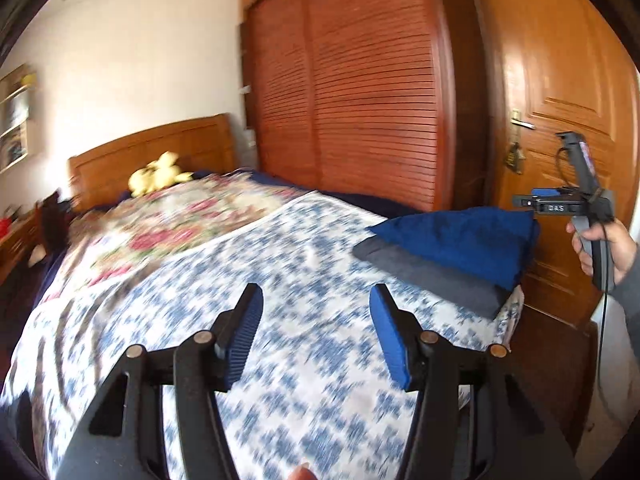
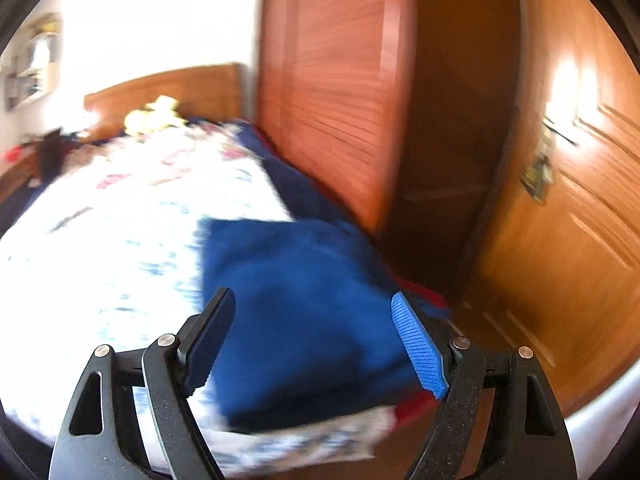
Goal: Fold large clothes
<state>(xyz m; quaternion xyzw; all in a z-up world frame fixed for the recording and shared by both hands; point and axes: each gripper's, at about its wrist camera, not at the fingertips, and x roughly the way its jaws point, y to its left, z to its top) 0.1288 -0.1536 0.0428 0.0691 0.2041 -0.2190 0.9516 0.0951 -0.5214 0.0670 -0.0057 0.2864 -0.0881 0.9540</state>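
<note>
Folded blue fabric garment [image 2: 304, 312] lay on a grey folded cloth [image 1: 436, 276] at the bed's [image 1: 248, 280] near right corner. Left gripper [image 1: 316, 332] and right gripper [image 2: 316, 344] hovered empty, fingers apart.

Blue garment [image 2: 304, 312] lies folded (grey layer beneath) at bed's corner.

Motion blur smears the bedspread [image 1: 304, 264] print in both views. The yellow soft toy [image 1: 160, 174] by the far headboard [image 1: 160, 148] is too small to identify, perhaps a plush animal. The folded blue garment [image 2: 304, 312] hides its grey underlayer from the right wrist; the person's sleeve [image 1: 634, 292] runs off the right edge.
</note>
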